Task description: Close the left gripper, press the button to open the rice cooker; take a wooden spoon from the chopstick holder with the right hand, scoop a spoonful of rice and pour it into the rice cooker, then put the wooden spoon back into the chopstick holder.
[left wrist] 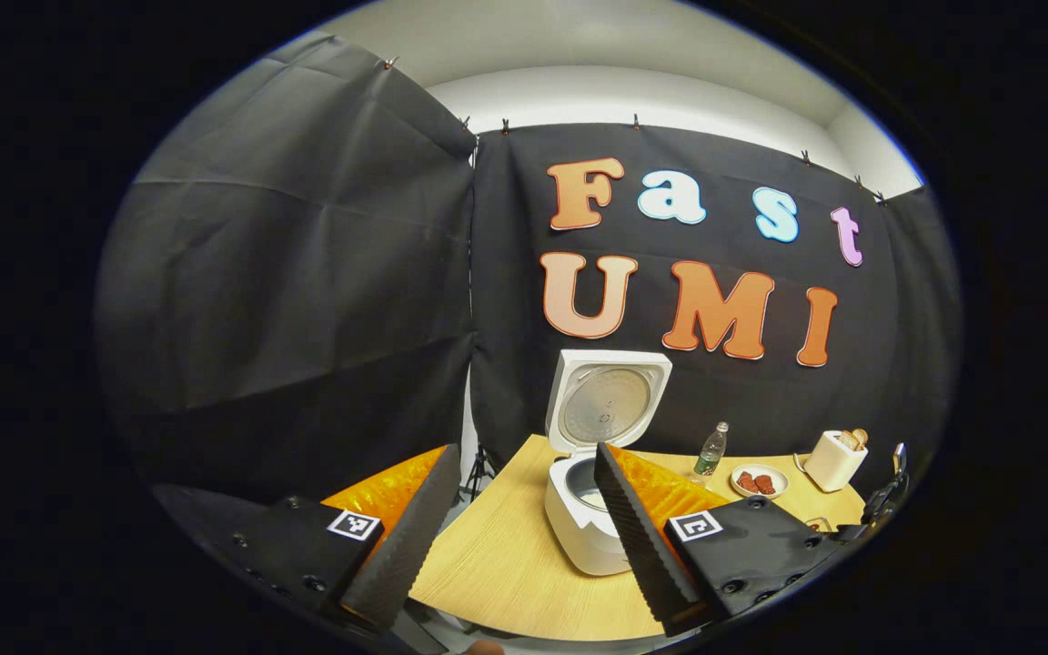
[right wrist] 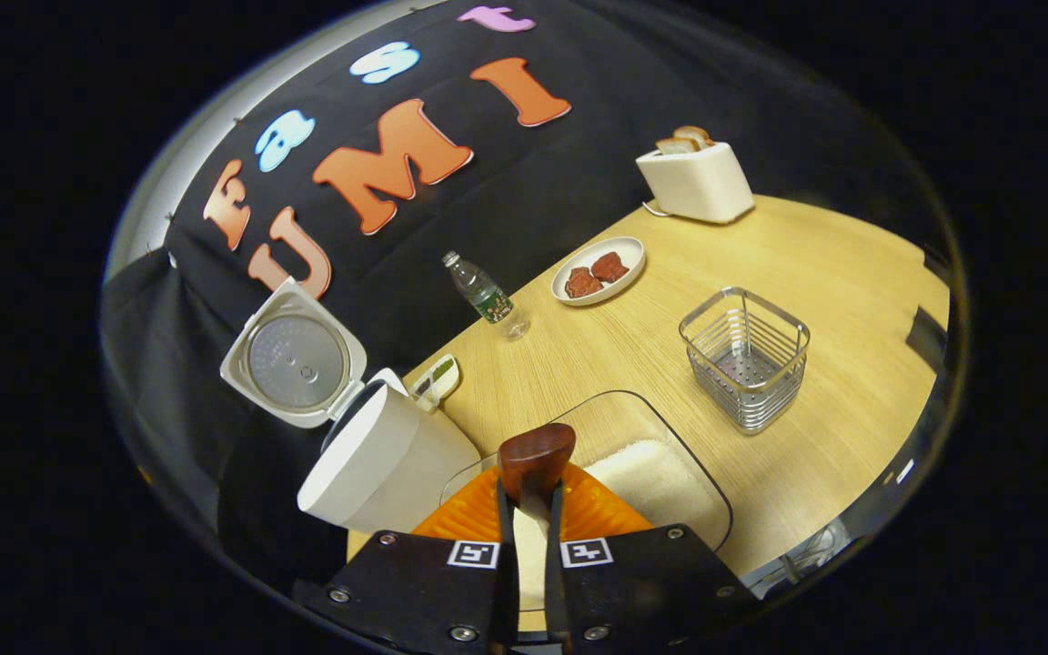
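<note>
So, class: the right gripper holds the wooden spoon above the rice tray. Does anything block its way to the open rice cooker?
Nothing visible does. The wooden spoon sits over the rice tray; the rice cooker stands right beside the tray, lid tipped back, pot mouth uncovered.

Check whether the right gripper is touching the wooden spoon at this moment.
Touching. In the right gripper view, the right gripper has both fingers closed against the wooden spoon, whose handle sits pinched between them with no gap showing.
</note>
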Tool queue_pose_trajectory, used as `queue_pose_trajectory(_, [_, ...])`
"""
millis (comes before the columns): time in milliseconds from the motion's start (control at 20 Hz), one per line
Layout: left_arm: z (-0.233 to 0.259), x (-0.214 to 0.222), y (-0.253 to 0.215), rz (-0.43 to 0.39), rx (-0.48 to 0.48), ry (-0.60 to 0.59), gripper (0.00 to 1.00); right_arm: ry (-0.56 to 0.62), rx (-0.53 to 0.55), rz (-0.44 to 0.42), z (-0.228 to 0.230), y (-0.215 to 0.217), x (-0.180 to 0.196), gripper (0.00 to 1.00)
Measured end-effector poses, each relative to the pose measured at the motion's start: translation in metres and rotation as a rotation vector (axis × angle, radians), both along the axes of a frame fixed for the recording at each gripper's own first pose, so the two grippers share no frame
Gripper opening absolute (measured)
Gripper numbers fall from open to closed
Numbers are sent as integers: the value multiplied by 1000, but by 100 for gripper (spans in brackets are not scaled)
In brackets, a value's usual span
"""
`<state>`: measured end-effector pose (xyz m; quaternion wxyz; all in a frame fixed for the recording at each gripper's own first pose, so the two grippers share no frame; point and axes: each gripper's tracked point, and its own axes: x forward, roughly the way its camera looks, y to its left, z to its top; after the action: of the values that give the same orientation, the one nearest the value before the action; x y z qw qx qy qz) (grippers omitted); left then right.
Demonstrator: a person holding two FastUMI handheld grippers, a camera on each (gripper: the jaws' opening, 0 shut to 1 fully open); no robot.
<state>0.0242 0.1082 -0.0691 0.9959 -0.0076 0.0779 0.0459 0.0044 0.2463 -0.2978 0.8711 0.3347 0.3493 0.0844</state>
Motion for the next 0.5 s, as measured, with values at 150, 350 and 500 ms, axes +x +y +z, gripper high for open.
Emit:
queue_pose_trajectory(150, [2,-1,-4,-8,14,-5,100,78,185,-57,-5,-2,0,11])
queue_pose_trajectory(350, [4,1,-9,-14,23,-6,100,162,292,-133,-16,-16,-1,10])
queue_pose_trajectory(500, [11,3,-10,-15,29,-21,100,175,329,-164,-11,-26,0,11])
